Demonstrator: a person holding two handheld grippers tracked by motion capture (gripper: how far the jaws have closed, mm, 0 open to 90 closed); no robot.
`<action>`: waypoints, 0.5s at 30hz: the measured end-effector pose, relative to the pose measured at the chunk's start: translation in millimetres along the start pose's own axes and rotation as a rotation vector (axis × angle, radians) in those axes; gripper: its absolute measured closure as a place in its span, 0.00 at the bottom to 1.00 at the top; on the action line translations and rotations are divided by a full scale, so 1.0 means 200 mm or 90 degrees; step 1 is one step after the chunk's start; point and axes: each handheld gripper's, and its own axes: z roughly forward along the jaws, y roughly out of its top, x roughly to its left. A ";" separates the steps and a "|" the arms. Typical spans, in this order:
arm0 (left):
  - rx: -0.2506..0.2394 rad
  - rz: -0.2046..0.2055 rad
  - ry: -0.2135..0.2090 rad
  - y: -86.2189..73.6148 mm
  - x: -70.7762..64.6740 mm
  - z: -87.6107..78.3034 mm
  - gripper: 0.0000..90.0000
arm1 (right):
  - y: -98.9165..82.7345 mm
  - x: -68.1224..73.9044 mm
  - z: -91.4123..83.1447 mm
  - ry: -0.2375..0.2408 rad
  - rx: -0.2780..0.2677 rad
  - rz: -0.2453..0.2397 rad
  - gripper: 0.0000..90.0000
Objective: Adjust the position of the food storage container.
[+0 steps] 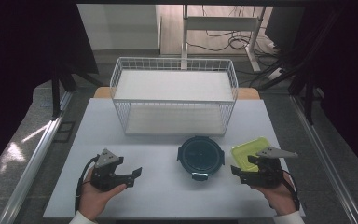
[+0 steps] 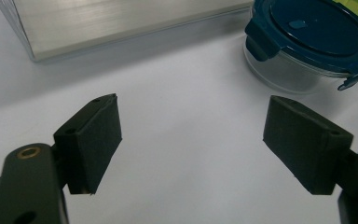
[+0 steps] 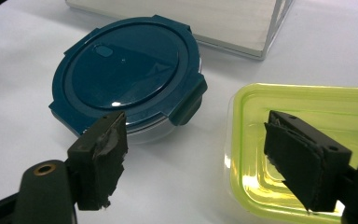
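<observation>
A round glass container with a dark blue clip lid sits on the white table in front of the wire rack. Beside it on the right lies a yellow-green rectangular tray. My left gripper rests at the front left, open, with bare table between its jaws. My right gripper is at the front right, open, hovering at the near edge of the tray, between the tray and the round container. Nothing is held by either.
A white wire two-shelf rack stands at the back middle of the white table. Dark curtains flank both sides, and a desk frame with cables stands behind on the floor.
</observation>
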 end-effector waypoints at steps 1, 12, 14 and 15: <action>0.005 -0.003 0.001 0.00 0.00 0.01 0.21 | 0.00 0.00 0.00 0.001 -0.001 0.001 0.24; 0.000 -0.005 -0.015 -0.01 0.04 -0.01 0.21 | 0.00 0.00 -0.02 0.015 0.003 0.008 0.32; -0.006 0.002 -0.012 0.00 0.04 -0.02 0.20 | 0.00 0.00 -0.02 0.013 0.004 0.010 0.32; -0.004 0.008 -0.010 0.00 0.04 -0.02 0.20 | -0.01 0.00 -0.03 0.009 0.004 0.011 0.32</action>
